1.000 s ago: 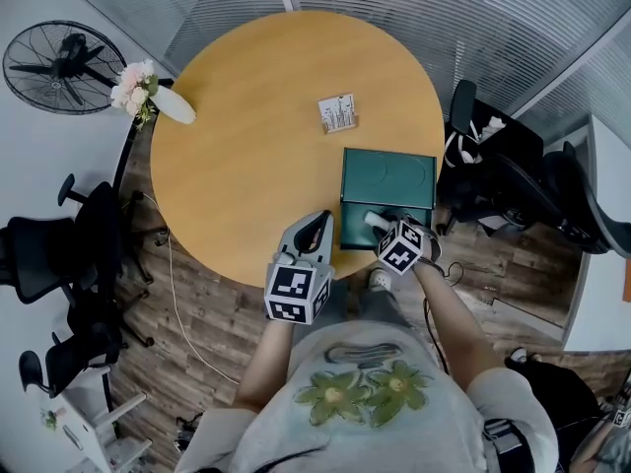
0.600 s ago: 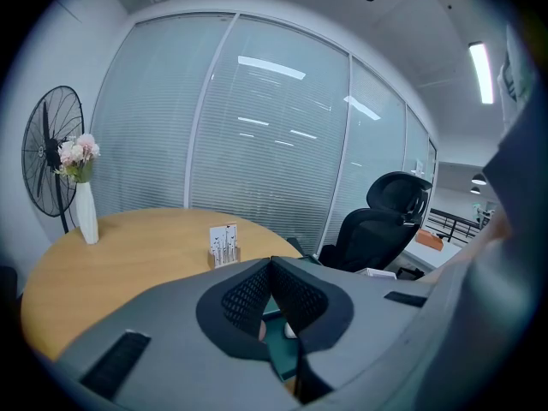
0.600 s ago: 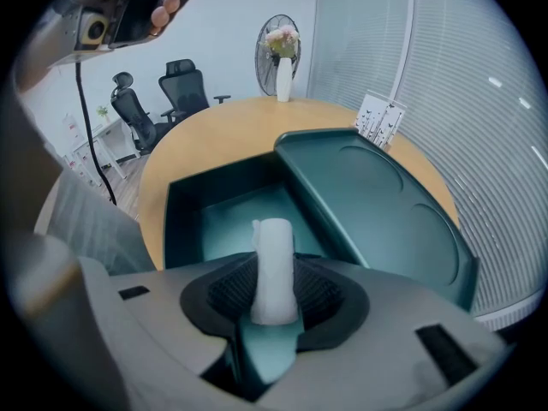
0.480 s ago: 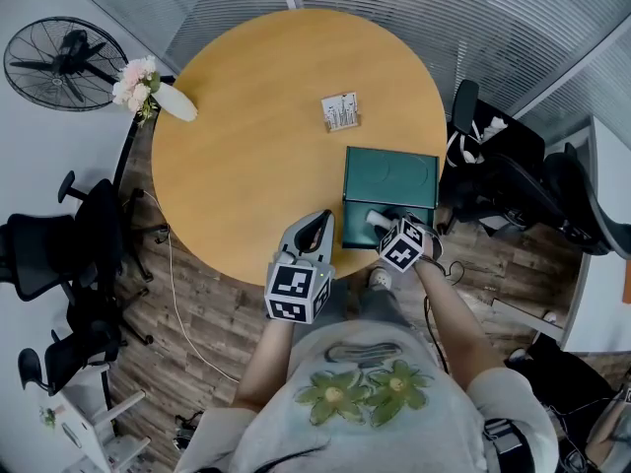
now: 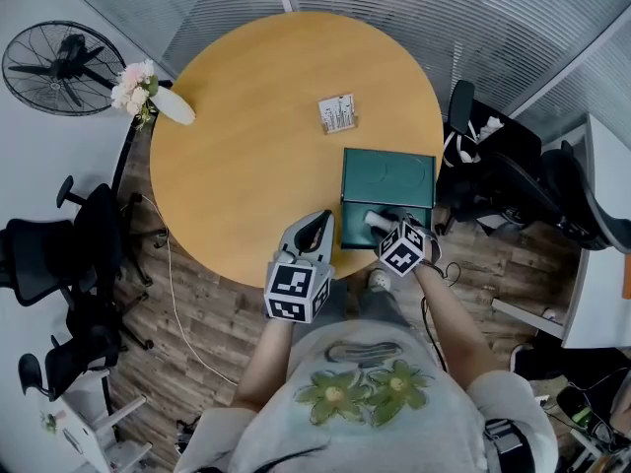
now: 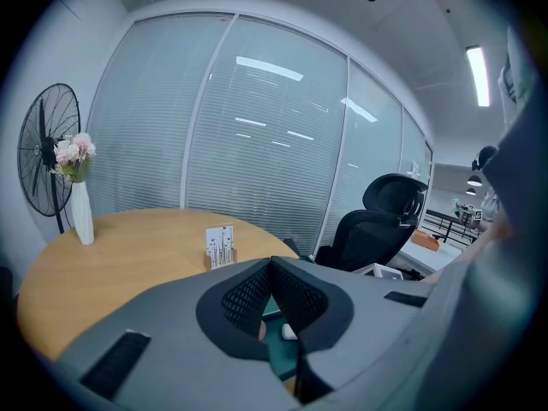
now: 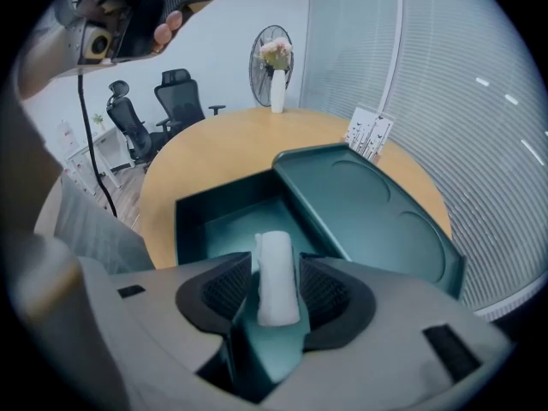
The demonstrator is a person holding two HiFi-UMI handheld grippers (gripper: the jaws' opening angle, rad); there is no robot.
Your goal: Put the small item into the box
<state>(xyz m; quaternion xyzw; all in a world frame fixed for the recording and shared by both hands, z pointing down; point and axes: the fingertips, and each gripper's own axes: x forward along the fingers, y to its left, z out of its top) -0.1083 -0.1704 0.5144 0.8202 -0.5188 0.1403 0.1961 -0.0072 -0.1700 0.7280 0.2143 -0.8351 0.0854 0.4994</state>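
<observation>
One item [image 7: 276,282] is seen lengthwise, ungripped, between the right gripper's [image 7: 276,271] just-opened, wide jaws, over the box [image 7: 184,221], lower centre.

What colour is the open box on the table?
Dark teal green box, clearest in the right gripper view.

A round wooden table [image 5: 256,116] carries three things. A white vase [image 5: 174,107] with pink flowers [image 5: 133,85] stands upright at its far left edge. A small card stand [image 5: 337,113] sits past the middle, toward the right. Just nearer than it, at the right near edge, lies a dark green box [image 5: 353,227], its lid [image 5: 389,175] open and lying flat on the far side.
</observation>
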